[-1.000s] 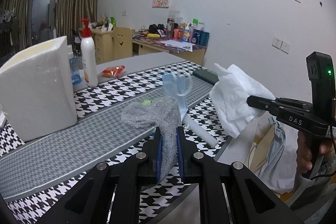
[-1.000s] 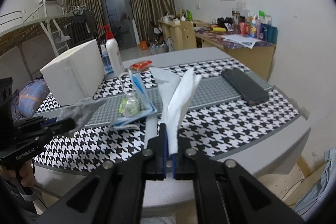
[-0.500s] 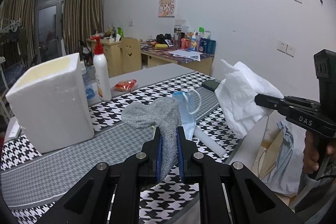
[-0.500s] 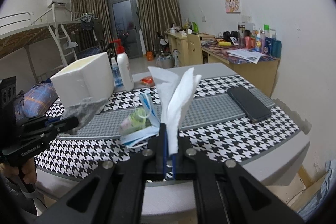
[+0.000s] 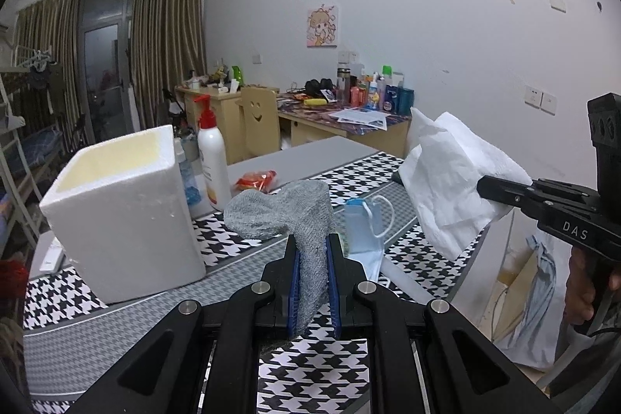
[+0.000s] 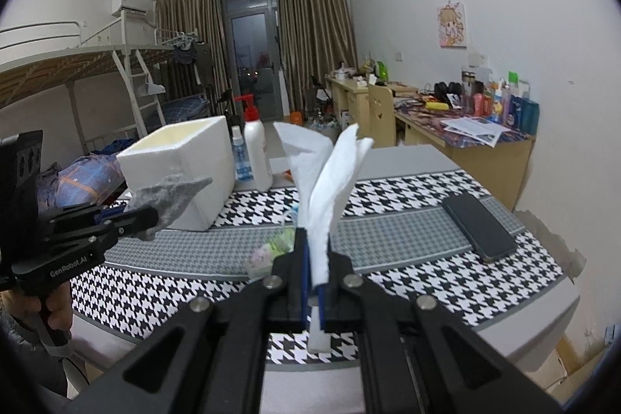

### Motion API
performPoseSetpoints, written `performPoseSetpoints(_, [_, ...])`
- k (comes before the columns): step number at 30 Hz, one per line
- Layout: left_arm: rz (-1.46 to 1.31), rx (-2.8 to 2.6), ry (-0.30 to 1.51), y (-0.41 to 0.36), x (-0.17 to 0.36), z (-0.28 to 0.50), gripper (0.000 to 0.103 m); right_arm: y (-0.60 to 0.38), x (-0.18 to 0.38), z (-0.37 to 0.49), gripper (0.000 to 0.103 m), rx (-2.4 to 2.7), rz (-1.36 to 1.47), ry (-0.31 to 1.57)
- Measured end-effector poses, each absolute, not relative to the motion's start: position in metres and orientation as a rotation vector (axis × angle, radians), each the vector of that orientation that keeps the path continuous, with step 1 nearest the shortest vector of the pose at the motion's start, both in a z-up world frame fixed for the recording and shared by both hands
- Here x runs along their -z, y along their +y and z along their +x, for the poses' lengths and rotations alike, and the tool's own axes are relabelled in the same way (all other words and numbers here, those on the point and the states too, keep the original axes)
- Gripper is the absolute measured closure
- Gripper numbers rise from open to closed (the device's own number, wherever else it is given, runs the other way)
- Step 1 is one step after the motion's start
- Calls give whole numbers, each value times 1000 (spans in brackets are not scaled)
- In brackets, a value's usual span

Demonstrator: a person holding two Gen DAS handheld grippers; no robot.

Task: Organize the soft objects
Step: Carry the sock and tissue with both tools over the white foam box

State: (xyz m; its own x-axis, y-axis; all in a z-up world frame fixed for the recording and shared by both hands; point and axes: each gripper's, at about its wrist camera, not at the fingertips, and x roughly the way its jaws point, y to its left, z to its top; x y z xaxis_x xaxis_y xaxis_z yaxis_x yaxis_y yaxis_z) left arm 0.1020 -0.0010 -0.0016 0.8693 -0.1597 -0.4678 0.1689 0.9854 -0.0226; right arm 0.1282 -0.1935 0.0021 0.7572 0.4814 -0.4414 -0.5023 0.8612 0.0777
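Observation:
My left gripper (image 5: 313, 251) is shut on a grey knitted sock (image 5: 287, 212) and holds it in the air above the table; it also shows in the right wrist view (image 6: 170, 196). My right gripper (image 6: 316, 251) is shut on a white tissue (image 6: 330, 173), held up over the table's near side; the tissue also shows in the left wrist view (image 5: 454, 177). A white foam box (image 5: 120, 212) with an open top stands on the table to the left. A blue face mask (image 5: 363, 231) lies on the table between the grippers.
A houndstooth cloth (image 6: 407, 193) covers the table. A white pump bottle (image 5: 213, 161), a small blue bottle (image 6: 240, 158) and a red snack packet (image 5: 256, 179) stand behind the box. A black phone (image 6: 479, 226) lies at the right. A cluttered desk (image 6: 465, 127) stands by the far wall.
Both grippers have risen higher above the table with the sock and the tissue still held. The foam box now shows its open top.

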Motion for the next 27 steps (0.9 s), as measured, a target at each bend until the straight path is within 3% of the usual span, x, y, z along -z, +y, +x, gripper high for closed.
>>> performPoseSetpoints(27, [21,93,395,39,-49,110,90,-144,-48,148,97,-703,-57,356])
